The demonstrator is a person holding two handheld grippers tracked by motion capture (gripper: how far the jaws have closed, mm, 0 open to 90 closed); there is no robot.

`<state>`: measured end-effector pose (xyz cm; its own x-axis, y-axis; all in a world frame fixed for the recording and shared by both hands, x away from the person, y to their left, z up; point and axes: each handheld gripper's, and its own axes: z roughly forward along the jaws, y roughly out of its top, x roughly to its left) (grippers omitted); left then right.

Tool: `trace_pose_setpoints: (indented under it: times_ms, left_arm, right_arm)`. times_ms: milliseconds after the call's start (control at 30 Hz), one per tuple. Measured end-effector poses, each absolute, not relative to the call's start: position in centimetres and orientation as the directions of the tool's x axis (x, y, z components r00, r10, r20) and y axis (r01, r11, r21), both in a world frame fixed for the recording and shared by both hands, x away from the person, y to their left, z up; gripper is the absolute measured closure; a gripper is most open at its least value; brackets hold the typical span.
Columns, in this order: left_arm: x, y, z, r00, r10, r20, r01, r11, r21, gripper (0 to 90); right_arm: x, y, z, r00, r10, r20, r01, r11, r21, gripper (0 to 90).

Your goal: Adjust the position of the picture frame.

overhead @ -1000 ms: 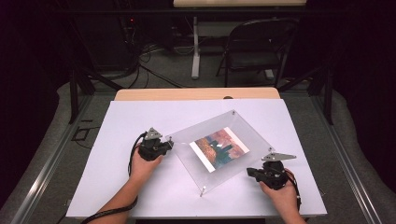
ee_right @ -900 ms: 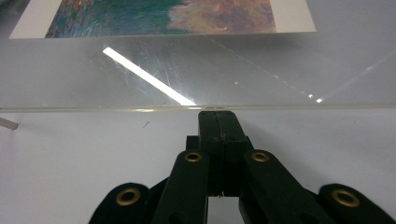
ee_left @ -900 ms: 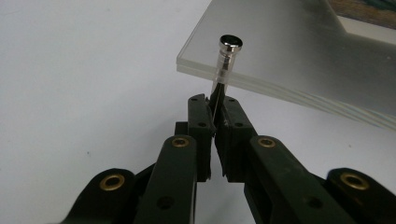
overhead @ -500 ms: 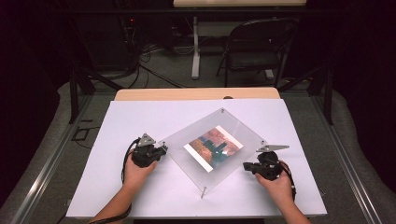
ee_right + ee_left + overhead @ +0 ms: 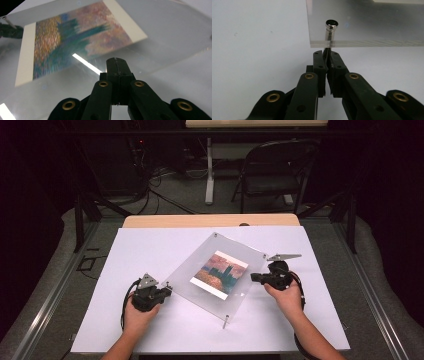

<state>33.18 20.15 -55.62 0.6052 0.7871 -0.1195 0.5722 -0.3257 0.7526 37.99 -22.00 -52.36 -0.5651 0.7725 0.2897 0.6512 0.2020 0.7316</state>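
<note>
Clear acrylic frame holding a painted print lies at the centre of the high view on the white table. Left gripper pinches the frame's metal standoff post; right gripper looks closed at the frame's edge.

a studio-like recording lab: black curtains close in the left and right sides, cables snake over the grey floor at the far side, a folding chair stands behind the white-topped table.
</note>
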Motion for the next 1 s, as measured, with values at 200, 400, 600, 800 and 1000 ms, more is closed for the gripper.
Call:
trace_pose_setpoints:
  times_ms: [200, 400, 600, 800, 1000]
  left_arm:
    - [31.8, 19.6, -55.6, 0.623, 0.771, -0.136, 0.574, -0.332, 0.749, 85.1]
    - [31.2, 19.4, -55.6, 0.653, 0.744, -0.144, 0.562, -0.348, 0.751, 83.1]
    - [32.1, 19.1, -56.1, 0.68, 0.726, -0.108, 0.527, -0.381, 0.759, 76.2]
    - [32.6, 18.9, -56.1, 0.701, 0.702, -0.125, 0.529, -0.394, 0.752, 84.4]
    - [33.1, 18.8, -55.4, 0.693, 0.706, -0.145, 0.528, -0.36, 0.769, 84.8]
  right_arm:
    - [37.9, -21.2, -51.9, -0.59, 0.767, 0.251, 0.623, 0.234, 0.747, 90.0]
    - [35.5, -22.3, -52.0, -0.59, 0.77, 0.241, 0.604, 0.224, 0.765, 79.7]
    - [31.5, -23.1, -52.6, -0.606, 0.763, 0.224, 0.57, 0.22, 0.792, 64.0]
    - [28.5, -23.3, -53.1, -0.624, 0.746, 0.231, 0.567, 0.23, 0.791, 63.2]
    - [26.6, -23.4, -53.5, -0.642, 0.721, 0.261, 0.577, 0.23, 0.784, 65.4]
